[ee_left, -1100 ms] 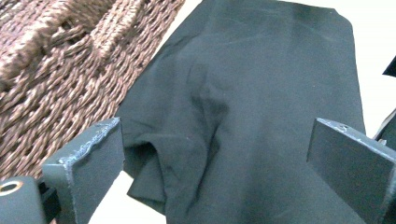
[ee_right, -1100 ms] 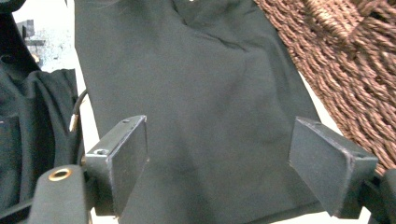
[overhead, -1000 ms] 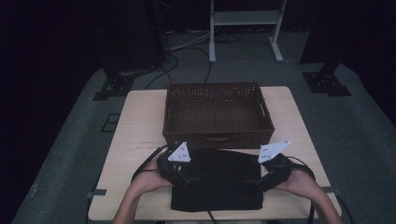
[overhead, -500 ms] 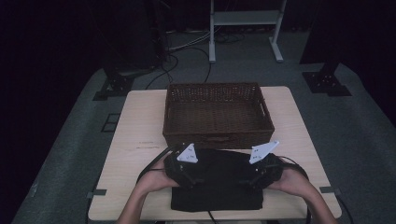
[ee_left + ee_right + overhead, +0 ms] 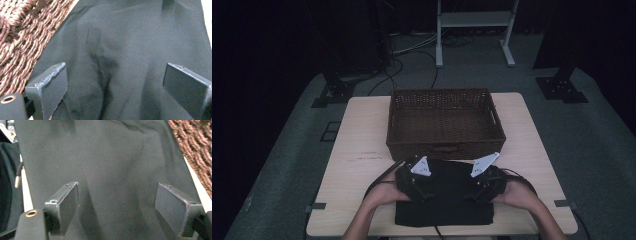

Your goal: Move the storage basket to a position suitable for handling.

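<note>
While both jaws gape over the folded black cloth (image 5: 443, 202) on the bench (image 5: 357, 145), left hand-held gripper (image 5: 113, 82) and right hand-held gripper (image 5: 117, 202) grasp nothing; closing may pinch just one layer, seemingly, beside the brown wicker basket (image 5: 444, 122).

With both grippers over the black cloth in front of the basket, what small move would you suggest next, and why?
Probably lower and close both grippers on the black cloth. The left gripper and right gripper both have their jaws open with cloth between them, nothing pinched. The cloth lies folded on the table beside the empty wicker basket, so a grip looks needed before lifting.
</note>
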A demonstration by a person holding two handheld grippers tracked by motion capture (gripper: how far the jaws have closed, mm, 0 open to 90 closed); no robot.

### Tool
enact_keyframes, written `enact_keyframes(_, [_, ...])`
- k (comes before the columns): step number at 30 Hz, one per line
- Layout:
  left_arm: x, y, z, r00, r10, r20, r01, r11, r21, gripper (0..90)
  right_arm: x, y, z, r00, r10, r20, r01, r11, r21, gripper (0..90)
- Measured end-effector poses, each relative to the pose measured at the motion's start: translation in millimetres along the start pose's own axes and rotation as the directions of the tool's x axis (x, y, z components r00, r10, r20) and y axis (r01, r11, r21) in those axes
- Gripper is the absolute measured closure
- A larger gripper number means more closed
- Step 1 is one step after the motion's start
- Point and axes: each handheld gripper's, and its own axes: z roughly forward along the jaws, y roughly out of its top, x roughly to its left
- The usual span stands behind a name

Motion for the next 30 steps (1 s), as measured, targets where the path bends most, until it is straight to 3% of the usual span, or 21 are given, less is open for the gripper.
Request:
enact_keyframes(8, [2.0, 1.9, 8.2, 0.9998, -0.002, 0.018, 0.001, 0.9998, 0.020, 5.3, -2.4, -0.3, 12.6, 0.9999, -0.011, -0.001, 0.011, 0.999, 0.042, 18.7])
enact_keyframes(11, [4.0, 1.3, 12.6, 0.9994, -0.008, 0.032, 0.007, 0.9993, 0.037, 5.3, -3.2, -0.2, 14.9, 1.0000, -0.009, -0.001, 0.009, 0.999, 0.049, 18.7])
enact_keyframes(12, [5.5, 0.7, 15.6, 0.9983, -0.015, 0.056, 0.013, 0.9993, 0.034, 5.3, -4.2, -0.3, 17.6, 0.9999, -0.014, -0.003, 0.014, 0.998, 0.061, 18.7])
enact_keyframes(17, [7.8, -0.8, 23.9, 0.9976, -0.022, 0.065, 0.018, 0.9976, 0.067, 5.3, -5.6, -1.1, 26.2, 0.9997, -0.024, -0.005, 0.025, 0.995, 0.094, 18.6])
enact_keyframes(27, [13.6, -4.8, 35.1, 0.9902, -0.096, 0.101, 0.085, 0.9906, 0.107, 6.7, -9.4, -2.1, 35.6, 0.9995, -0.026, -0.015, 0.028, 0.994, 0.106, 12.8])
enact_keyframes(30, [17.1, -6.9, 38.9, 0.9810, -0.150, 0.123, 0.137, 0.9845, 0.109, 6.9, -11.6, -3.2, 37.5, 0.9994, -0.012, -0.032, 0.015, 0.994, 0.107, 14.3])
